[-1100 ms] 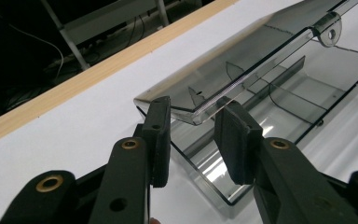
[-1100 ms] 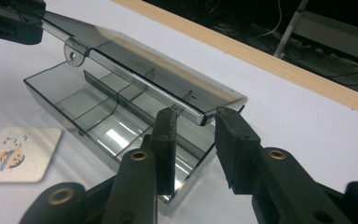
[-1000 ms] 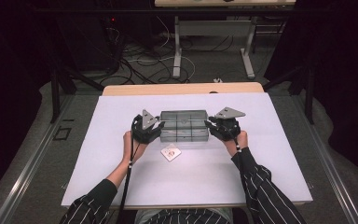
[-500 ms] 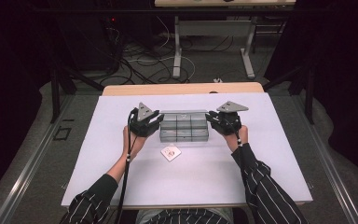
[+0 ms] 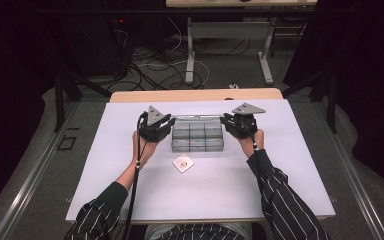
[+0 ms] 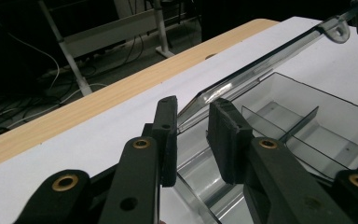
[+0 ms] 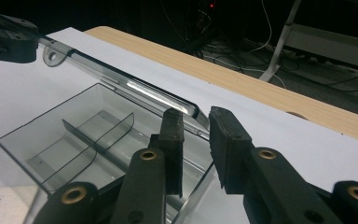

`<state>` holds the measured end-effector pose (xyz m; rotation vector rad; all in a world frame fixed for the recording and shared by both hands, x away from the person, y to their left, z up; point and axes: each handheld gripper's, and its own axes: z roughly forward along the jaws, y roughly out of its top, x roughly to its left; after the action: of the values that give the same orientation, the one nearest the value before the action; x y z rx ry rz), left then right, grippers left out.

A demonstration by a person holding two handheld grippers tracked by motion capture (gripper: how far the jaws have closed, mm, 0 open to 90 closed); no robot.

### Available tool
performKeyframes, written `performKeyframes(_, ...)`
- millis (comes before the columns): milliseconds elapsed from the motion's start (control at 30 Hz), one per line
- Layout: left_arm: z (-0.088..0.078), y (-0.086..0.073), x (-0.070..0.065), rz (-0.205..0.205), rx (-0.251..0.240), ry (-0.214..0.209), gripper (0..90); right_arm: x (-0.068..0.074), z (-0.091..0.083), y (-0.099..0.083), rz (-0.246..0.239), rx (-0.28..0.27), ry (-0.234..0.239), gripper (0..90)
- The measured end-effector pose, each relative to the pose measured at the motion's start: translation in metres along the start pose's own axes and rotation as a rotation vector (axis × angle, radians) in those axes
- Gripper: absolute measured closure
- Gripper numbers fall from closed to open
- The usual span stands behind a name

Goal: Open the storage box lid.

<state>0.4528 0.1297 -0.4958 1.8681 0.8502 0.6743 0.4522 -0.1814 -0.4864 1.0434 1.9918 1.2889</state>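
A clear plastic compartment box [image 5: 197,140] sits mid-table with its lid [image 5: 197,118] raised along the far side. My left gripper [image 5: 171,123] holds the lid's left end; its jaws have just been closing, with the lid's corner between them. In the left gripper view the lid [image 6: 261,65] runs from my left gripper [image 6: 193,119] out over the open box [image 6: 307,126]. My right gripper [image 5: 225,121] grips the lid's right end. In the right gripper view the lid [image 7: 121,79] meets my right gripper [image 7: 191,116] above the box [image 7: 74,135] with its dividers.
A small white card [image 5: 183,163] lies on the white table top [image 5: 280,190] just in front of the box. A wooden strip [image 5: 195,95] borders the far edge. Beyond it, cables and desk legs stand on a dark floor.
Both grippers have moved away from me, toward the box's far side, and the lid has come up from the box.
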Motion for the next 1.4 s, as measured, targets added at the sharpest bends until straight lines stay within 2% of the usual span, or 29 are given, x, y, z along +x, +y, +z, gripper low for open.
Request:
performKeyframes(300,0.013,-0.004,0.007,-0.017,0.021,0.011,77.8,-0.004,0.014,-0.004,0.015,0.015,-0.036,78.6)
performKeyframes(600,0.024,-0.007,0.013,-0.045,0.033,0.018,79.9,-0.008,0.031,-0.008,0.059,0.025,-0.054,78.6)
performKeyframes(733,0.029,-0.009,0.014,-0.041,0.049,0.019,79.8,-0.01,0.037,-0.011,0.068,0.041,-0.056,79.2)
performKeyframes(933,0.035,-0.01,0.017,-0.053,0.068,0.019,79.9,-0.011,0.04,-0.013,0.075,0.044,-0.059,79.6)
performKeyframes(1100,0.041,-0.014,0.018,-0.084,0.072,0.029,80.1,-0.01,0.039,-0.013,0.081,0.046,-0.067,79.9)
performKeyframes(1233,0.041,-0.014,0.018,-0.082,0.078,0.026,80.1,-0.009,0.04,-0.013,0.077,0.046,-0.069,79.8)
performKeyframes(1400,0.04,-0.014,0.018,-0.099,0.08,0.02,80.1,-0.009,0.039,-0.013,0.084,0.048,-0.069,79.8)
